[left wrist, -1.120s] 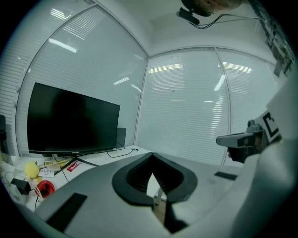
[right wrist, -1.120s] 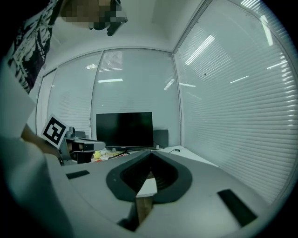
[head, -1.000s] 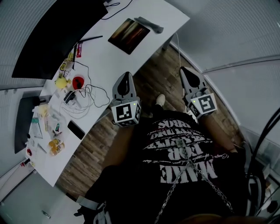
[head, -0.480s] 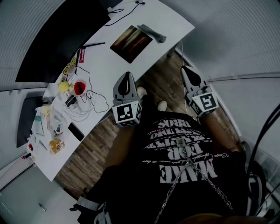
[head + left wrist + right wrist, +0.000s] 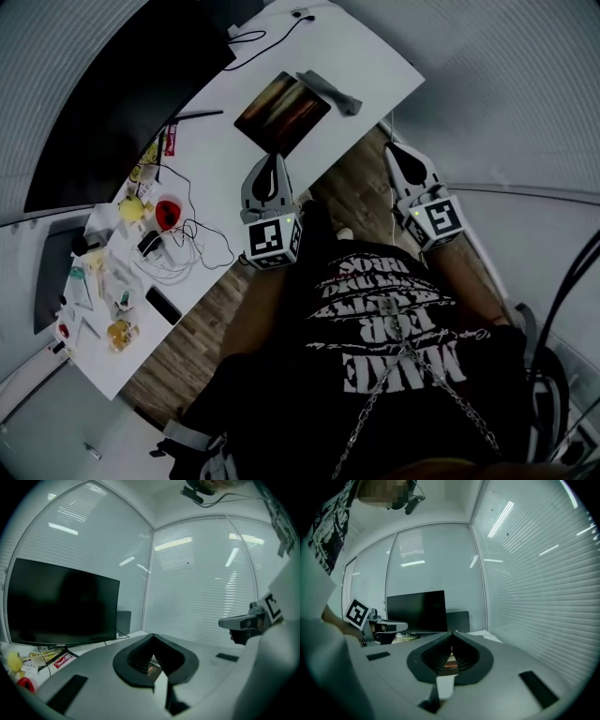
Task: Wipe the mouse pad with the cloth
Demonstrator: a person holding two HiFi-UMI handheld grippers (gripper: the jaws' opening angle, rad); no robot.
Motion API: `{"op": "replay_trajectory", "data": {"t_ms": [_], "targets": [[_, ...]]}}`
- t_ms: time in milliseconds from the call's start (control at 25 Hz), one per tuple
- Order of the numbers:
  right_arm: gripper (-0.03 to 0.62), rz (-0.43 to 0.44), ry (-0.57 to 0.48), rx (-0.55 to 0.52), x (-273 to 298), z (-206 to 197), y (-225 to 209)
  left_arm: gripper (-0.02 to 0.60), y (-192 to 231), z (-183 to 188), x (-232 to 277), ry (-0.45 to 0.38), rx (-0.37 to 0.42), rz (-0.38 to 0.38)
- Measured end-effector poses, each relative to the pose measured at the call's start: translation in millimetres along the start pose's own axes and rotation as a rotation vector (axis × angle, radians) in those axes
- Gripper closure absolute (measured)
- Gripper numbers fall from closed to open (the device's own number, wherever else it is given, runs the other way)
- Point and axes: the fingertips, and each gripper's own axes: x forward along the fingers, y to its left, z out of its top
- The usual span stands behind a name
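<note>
The mouse pad (image 5: 281,112), dark with an orange-brown sheen, lies near the right end of the white desk (image 5: 225,178). A crumpled grey cloth (image 5: 330,91) rests just beyond its far corner. My left gripper (image 5: 273,161) hovers over the desk's near edge, a short way in front of the pad, its jaws shut and empty. My right gripper (image 5: 395,150) is held off the desk over the wooden floor, also shut with nothing in it. In the left gripper view the gripper (image 5: 152,636) points over the desk; in the right gripper view the gripper (image 5: 452,633) points toward the monitor.
A large black monitor (image 5: 112,94) stands along the desk's far side. Tangled white cables (image 5: 187,239), a red object (image 5: 169,210), a black phone (image 5: 162,279) and small clutter cover the desk's left part. Wooden floor (image 5: 356,178) lies beside the desk; the person's shoe (image 5: 342,232) shows below.
Both grippers have moved forward toward the desk. The left one now reaches over the desk edge, closer to the mouse pad. Neither gripper's jaws changed.
</note>
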Motion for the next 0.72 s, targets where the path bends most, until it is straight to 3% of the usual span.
{"op": "replay_trajectory", "data": {"t_ms": [400,640,720], "targets": [[0.592,0.005,0.184,-0.012,112,-40,-36,0.577,90,-52,78,0.137,-0.097,0.068],[0.589,0.033,0.412,-0.127,189,-89,-45,0.577,124,-86,113,0.220,-0.140,0.048],[0.535,0.039,0.494,-0.135,205,-114,-49,0.577,130,-104,120,0.259,-0.148,0.049]]}}
